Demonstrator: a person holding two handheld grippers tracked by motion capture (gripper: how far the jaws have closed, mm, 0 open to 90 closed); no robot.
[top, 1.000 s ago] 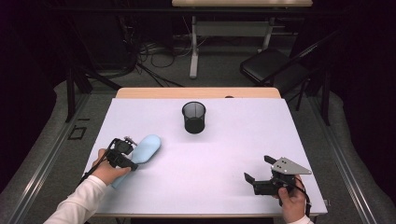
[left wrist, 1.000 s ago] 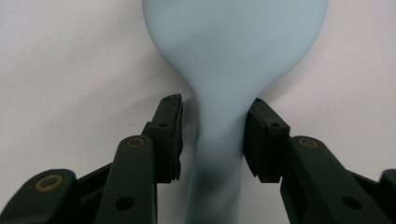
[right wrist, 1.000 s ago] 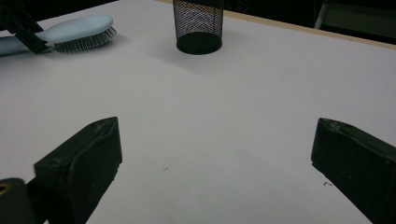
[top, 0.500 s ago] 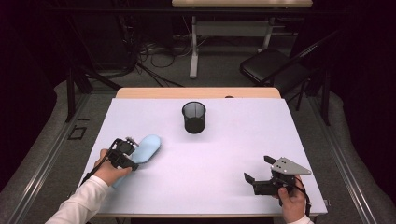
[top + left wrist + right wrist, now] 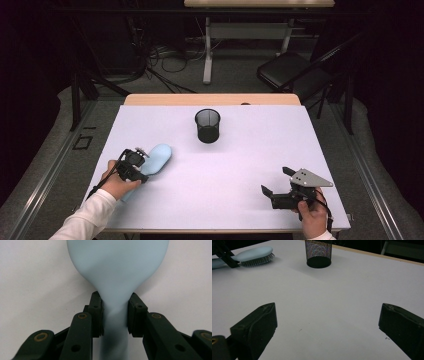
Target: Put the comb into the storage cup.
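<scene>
Fingers of left gripper (image 5: 115,315) pinch smooth pale-blue hairbrush (image 5: 117,267) handle; right gripper (image 5: 327,332) gapes.

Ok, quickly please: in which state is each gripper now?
Left gripper: jaws have just been closing, now shut on the neck of the light blue hairbrush.
Right gripper: jaws wide open, holding nothing, above the table.

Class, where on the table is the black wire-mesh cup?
In the high view the black wire-mesh cup stands upright at the table's far middle, beyond the light-blue hairbrush.
</scene>
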